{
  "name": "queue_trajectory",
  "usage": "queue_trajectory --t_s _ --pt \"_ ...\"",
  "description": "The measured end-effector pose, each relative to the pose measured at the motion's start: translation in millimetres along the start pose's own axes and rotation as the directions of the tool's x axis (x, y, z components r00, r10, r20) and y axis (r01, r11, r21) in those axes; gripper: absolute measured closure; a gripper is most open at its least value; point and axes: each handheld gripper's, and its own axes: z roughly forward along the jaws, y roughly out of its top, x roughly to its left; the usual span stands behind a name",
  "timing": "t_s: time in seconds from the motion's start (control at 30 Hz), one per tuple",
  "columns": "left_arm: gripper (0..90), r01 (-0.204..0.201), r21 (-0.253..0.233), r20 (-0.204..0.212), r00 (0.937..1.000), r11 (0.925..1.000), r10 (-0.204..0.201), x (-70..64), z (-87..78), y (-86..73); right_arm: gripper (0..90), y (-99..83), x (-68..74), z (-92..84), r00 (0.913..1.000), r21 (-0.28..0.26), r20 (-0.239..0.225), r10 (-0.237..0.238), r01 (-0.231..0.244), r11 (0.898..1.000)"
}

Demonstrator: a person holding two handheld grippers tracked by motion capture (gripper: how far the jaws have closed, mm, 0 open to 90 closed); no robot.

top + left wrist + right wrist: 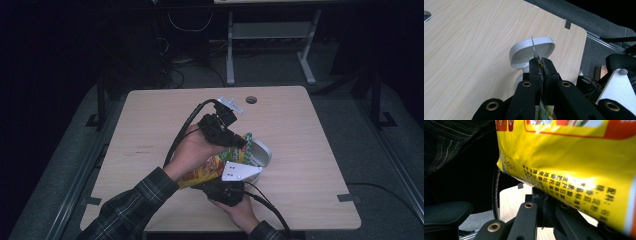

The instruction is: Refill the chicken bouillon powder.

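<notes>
1. The wooden table [150,130] lies under both tools, bare pale boards spreading to every side of them in the high view.
2. The person's left hand [192,150] in a plaid sleeve [135,205] comes in from the near edge and carries the left gripper [239,141], whose cable loops back over the wrist.
3. The right hand [240,212] sits at the near edge, just below the right gripper [225,186], with that tool's grey three-cornered plate [239,171] on top.
4. The yellow snack bag [212,167] hangs between the two tools, its printed face right above the right gripper's jaws in the right gripper view [574,170].
5. The left gripper [541,65] has its jaws pinched together on the bag's thin top edge, which sticks up as a sliver just past the tips.
6. The right gripper [544,195] has its jaws drawn tight at the bag's lower edge; the bag covers the tips, so the exact contact is hard to make out.
7. The grey bowl [532,51] stands on the table just beyond the left gripper's tips, tilted in that view, and beside the bag in the high view.
</notes>
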Motion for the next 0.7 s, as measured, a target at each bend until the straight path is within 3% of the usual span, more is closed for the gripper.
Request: queue_trajectory --t_s 0.7 --pt "88.6 0.004 0.008 -0.002 1.0 1.0 -0.004 0.2 2.8 2.6 90.0 0.0 -1.1 -1.1 1.0 -0.008 0.001 0.006 -0.006 1.0"
